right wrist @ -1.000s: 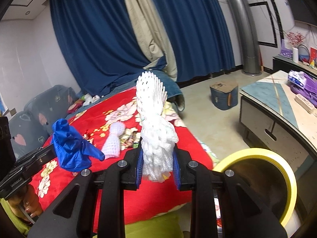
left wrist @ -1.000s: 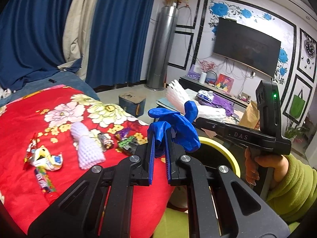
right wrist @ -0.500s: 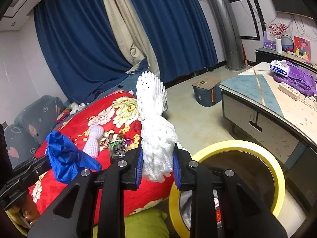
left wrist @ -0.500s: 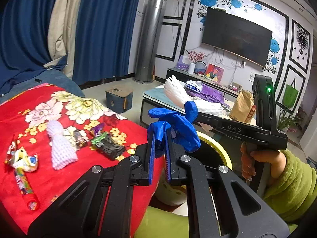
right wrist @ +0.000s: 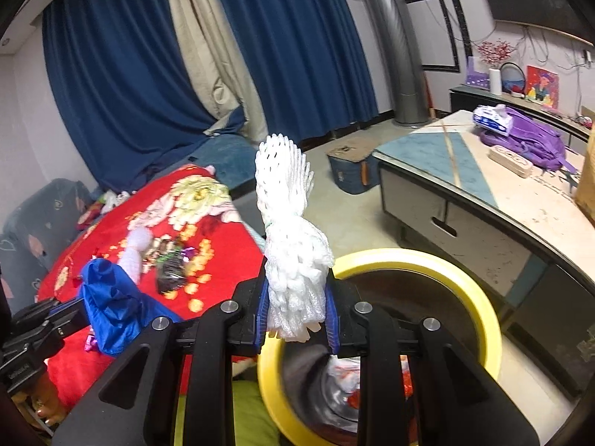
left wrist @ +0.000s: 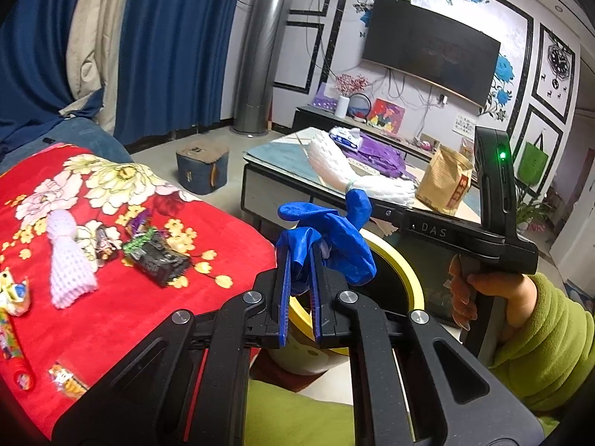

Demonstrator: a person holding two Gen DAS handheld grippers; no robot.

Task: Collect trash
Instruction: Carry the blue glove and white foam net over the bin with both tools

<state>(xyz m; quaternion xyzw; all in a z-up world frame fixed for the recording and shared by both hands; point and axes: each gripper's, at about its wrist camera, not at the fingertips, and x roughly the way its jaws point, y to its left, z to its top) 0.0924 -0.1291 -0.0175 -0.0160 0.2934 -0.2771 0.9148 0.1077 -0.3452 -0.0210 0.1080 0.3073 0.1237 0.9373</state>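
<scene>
My left gripper [left wrist: 299, 260] is shut on a crumpled blue glove [left wrist: 334, 238], held just over the near rim of a yellow-rimmed trash bin [left wrist: 405, 275]. My right gripper [right wrist: 295, 293] is shut on a white foam fruit net [right wrist: 286, 215], held above the bin's left rim [right wrist: 479, 319]; wrappers show inside the bin. The blue glove also shows at lower left in the right wrist view [right wrist: 108, 308]. On the red floral blanket [left wrist: 122, 297] lie a pale foam net [left wrist: 68, 260], a dark wrapper [left wrist: 156, 252] and several small wrappers.
A low coffee table [right wrist: 465, 193] stands behind the bin with a purple bag [right wrist: 520, 141] and a brown paper bag [left wrist: 444, 178]. A blue box [left wrist: 200, 167] sits on the floor. Blue curtains and a tall silver cylinder [left wrist: 260, 55] stand behind.
Both grippers have swung right from above the blanket toward the bin, still holding the glove and the foam net. The bin now fills more of the right wrist view.
</scene>
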